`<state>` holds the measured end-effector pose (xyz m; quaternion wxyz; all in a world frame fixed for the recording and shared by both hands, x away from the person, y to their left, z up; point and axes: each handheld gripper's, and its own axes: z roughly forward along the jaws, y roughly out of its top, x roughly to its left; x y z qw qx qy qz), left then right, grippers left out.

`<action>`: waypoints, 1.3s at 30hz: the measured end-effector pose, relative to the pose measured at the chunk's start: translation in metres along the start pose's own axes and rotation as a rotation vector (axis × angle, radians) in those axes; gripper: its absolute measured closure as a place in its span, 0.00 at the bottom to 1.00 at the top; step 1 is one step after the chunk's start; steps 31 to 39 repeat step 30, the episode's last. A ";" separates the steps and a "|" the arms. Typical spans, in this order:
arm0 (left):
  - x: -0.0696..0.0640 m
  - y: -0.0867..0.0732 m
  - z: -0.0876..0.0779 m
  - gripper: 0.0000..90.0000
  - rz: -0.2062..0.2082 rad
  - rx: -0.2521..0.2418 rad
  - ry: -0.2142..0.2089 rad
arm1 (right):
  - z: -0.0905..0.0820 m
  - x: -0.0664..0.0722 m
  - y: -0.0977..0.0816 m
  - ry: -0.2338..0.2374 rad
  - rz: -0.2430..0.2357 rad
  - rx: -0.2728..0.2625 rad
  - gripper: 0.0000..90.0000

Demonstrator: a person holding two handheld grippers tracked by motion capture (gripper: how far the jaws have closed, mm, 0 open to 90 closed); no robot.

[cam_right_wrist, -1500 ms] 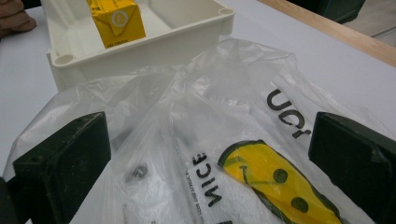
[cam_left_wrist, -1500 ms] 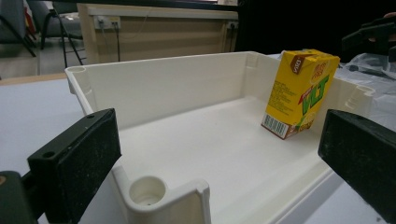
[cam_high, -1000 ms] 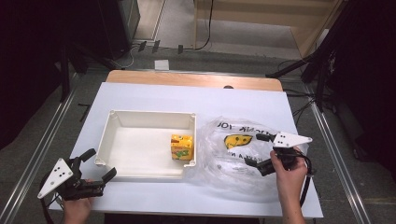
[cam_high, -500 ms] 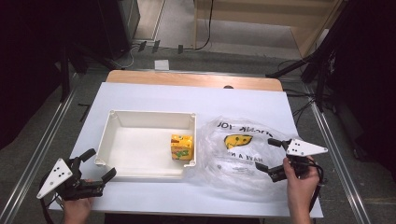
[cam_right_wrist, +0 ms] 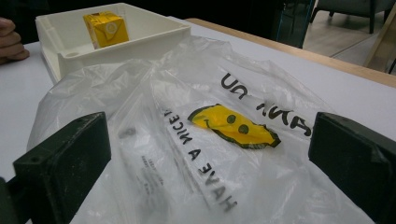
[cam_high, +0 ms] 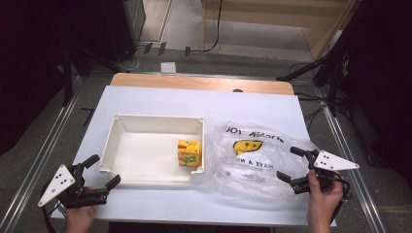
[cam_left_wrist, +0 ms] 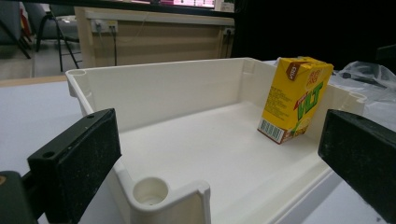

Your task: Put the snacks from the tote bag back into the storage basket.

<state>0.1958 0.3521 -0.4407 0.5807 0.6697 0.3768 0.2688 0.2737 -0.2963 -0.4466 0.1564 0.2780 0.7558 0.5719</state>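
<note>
from above, both grippers' jaws gape empty; left gripper (cam_high: 99,171) view reveals the carton's (cam_left_wrist: 295,99) barcode.

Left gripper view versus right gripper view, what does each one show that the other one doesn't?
Left gripper view: the barcode and green lettering on the yellow drink carton, leaning at the tray wall. Right gripper view: the clear plastic bag's yellow smiley face and black lettering, plus fingers beyond the tray. Both: the white tray, carton and bag between open jaws.

Even overhead light, dark surroundings, softly blurred close-up foregrounds.
</note>
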 end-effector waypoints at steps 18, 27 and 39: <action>0.000 0.000 0.000 0.00 0.000 0.000 0.001 | -0.022 -0.008 -0.020 -0.033 0.037 -0.062 0.02; 0.000 0.000 0.000 0.00 0.001 0.000 0.001 | -0.025 -0.009 -0.023 -0.033 0.042 -0.067 0.05; 0.000 0.000 0.000 0.00 0.000 -0.001 0.002 | -0.026 -0.009 -0.023 -0.035 0.037 -0.070 0.06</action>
